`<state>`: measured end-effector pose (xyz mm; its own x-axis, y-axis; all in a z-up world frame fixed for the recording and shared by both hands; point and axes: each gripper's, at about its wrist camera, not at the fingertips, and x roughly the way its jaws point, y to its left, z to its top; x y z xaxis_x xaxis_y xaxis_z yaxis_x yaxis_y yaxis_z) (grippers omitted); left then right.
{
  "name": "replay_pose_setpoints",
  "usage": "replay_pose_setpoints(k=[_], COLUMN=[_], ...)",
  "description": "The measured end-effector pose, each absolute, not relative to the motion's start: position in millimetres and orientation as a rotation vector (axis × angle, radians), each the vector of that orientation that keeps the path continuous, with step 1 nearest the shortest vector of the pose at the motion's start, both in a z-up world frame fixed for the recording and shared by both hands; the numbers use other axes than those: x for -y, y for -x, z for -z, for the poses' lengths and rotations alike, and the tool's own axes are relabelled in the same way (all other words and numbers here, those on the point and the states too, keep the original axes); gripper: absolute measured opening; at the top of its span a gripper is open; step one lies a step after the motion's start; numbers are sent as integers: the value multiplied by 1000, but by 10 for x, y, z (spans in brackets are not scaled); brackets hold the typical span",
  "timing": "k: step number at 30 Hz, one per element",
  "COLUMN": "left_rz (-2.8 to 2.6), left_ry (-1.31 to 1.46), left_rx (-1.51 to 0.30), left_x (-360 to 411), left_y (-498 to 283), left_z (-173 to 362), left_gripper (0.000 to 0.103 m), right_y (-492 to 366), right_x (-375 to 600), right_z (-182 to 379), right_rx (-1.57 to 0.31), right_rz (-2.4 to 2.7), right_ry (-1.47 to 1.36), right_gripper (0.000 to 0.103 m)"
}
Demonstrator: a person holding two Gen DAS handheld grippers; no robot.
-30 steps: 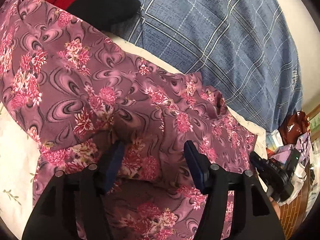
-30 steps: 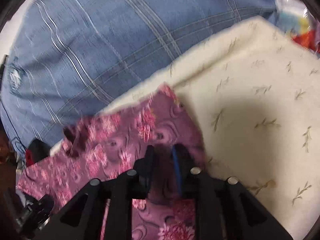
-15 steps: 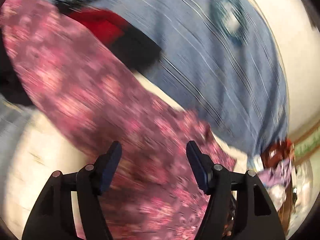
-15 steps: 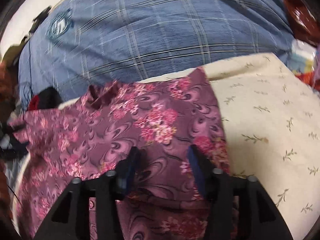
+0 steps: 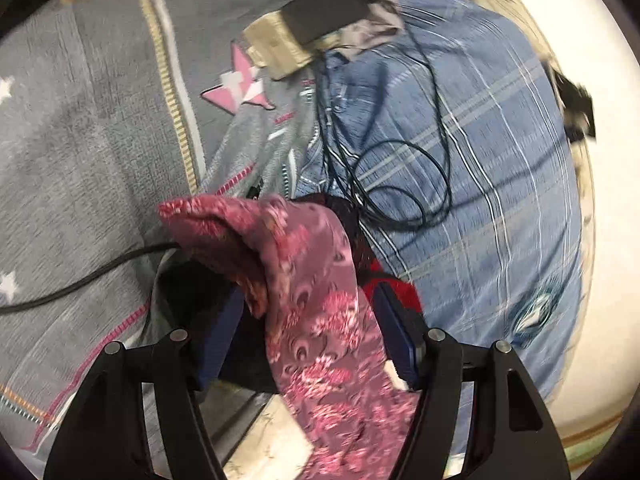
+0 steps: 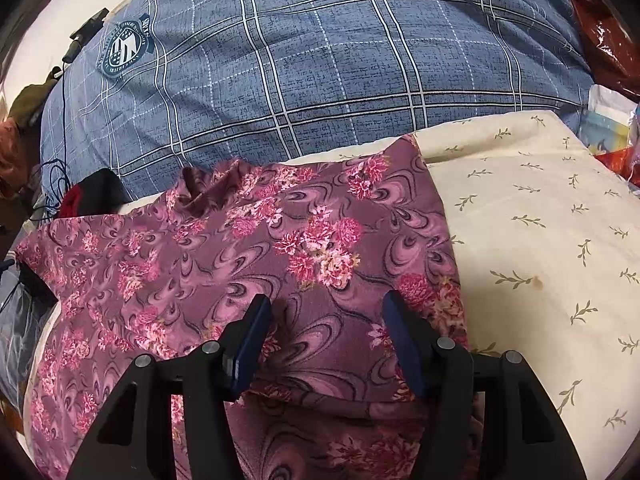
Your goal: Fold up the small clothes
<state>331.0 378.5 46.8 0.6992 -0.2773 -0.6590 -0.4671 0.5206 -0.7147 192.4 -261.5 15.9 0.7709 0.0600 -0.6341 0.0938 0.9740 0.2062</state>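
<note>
Floral purple garment (image 6: 240,248): thin, limp, light; grasp sleeve at 9 o'clock. Left gripper (image 5: 310,330), right gripper (image 6: 326,340): jaws apart, empty.

A blue plaid quilt (image 6: 320,60) bearing a crest emblem (image 6: 126,49) lies bunched behind a cream sprig-print sheet (image 6: 540,240), with a grey star-patterned blanket (image 5: 88,140) and tangled black cables (image 5: 392,184) alongside, under indoor light.

Purple-pink floral garment (image 6: 248,264), blue plaid quilt (image 6: 320,64)
</note>
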Motion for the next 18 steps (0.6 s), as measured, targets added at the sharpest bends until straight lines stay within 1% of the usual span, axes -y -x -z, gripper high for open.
replay_pose_setpoints(k=[3, 7, 9, 10, 11, 13, 18], left_rz=[-136, -152, -157, -141, -109, -91, -56], left_ry=[1089, 1066, 1067, 1071, 1084, 1088, 995], left_rx=[-823, -809, -811, -816, -822, -813, -755], left_x=[-3823, -3845, -3851, -3887, -3889, -3878, -3645], left_y=[-3439, -3584, -3623, -3625, -3639, -3604, -3478], left_z=[-389, -386, -373, -368, -354, -382, -682], left_gripper=[66, 65, 44, 21, 2, 3, 2], right_y=[-1930, -1936, -1934, -1935, -1934, -1935, -1931], right_x=[2610, 2612, 2618, 2622, 2628, 2636, 2644], right_z=[-160, -163, -163, -163, -163, -163, -163], right_rx=[-693, -693, -690, -690, -688, -686, -681], right_rz=[19, 13, 8, 6, 3, -2, -8], right_ry=[-229, -230, -235, -237, -241, -248, -258], right_gripper=[62, 63, 64, 64, 64, 64, 65])
